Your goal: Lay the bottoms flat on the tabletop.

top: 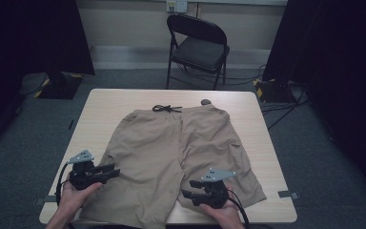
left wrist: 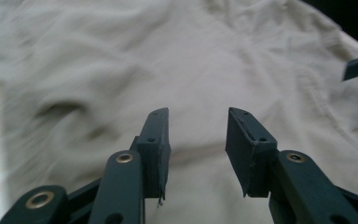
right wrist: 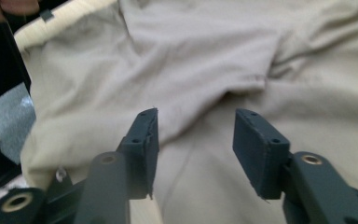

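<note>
We see a pair of khaki shorts (top: 171,157) lying flat on the bench (top: 262,143), a rectangular top with a pale wood-grain surface and rounded corners. The shorts are a soft woven fabric, matte and lightly creased, with shallow folds across both legs. The waistband lies toward the far edge of the bench, where a dark drawstring (top: 166,109) is tied in a bow. The two leg hems reach the near edge, one toward each near corner. A flap pocket shows on the leg nearer the right edge.

We see the left gripper (top: 109,171) above the outer seam of the left leg, near the left near corner. Its black, blocky jaws stand apart with nothing between them. The right gripper (top: 190,190) hovers above the right leg hem near the near edge, its jaws likewise apart and empty. Each gripper carries a grey three-cornered plate.
</note>
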A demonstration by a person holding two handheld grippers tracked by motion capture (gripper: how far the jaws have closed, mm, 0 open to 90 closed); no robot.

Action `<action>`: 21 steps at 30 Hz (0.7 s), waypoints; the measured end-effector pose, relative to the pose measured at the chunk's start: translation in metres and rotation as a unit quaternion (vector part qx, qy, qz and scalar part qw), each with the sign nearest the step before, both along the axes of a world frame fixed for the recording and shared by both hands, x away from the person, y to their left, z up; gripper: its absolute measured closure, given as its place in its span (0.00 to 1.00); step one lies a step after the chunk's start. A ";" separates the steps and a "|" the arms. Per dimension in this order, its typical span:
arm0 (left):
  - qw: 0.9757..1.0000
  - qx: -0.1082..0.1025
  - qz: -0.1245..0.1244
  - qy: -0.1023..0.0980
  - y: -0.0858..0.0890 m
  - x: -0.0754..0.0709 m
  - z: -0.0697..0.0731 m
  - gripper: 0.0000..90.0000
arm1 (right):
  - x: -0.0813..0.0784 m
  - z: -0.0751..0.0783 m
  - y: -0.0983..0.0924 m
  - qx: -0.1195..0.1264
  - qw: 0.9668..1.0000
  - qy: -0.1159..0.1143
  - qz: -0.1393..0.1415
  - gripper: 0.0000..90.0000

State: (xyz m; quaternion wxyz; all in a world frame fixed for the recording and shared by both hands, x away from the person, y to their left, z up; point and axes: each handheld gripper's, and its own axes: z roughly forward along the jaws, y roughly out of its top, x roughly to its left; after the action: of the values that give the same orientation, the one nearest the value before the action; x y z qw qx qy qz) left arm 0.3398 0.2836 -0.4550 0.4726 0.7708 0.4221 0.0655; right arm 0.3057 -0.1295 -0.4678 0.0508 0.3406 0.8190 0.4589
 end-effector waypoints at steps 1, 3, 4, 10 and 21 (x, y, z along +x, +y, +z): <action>1.000 0.000 0.000 0.000 0.000 0.000 0.000 0.66 | -0.002 -0.002 -0.003 -0.006 1.000 0.001 0.002 0.53; 1.000 -0.009 -0.013 -0.001 -0.014 0.004 0.004 0.66 | -0.006 -0.005 -0.007 -0.020 1.000 0.004 0.002 0.47; 1.000 -0.009 -0.019 0.001 -0.018 0.005 0.004 0.66 | -0.009 -0.007 -0.009 -0.024 1.000 0.006 0.004 0.45; 1.000 0.009 -0.015 0.015 -0.032 0.019 -0.018 0.63 | -0.022 -0.020 -0.015 -0.048 0.999 0.005 0.025 0.44; 0.999 0.044 0.002 0.010 -0.025 0.022 -0.044 0.59 | -0.015 -0.021 -0.021 -0.047 0.999 -0.012 0.003 0.98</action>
State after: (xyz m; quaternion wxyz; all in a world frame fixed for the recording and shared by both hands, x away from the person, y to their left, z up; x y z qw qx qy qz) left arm 0.3621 0.2582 -0.4987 0.4338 0.7906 0.4253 0.0769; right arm 0.2903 -0.1507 -0.4890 0.0749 0.3295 0.8403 0.4239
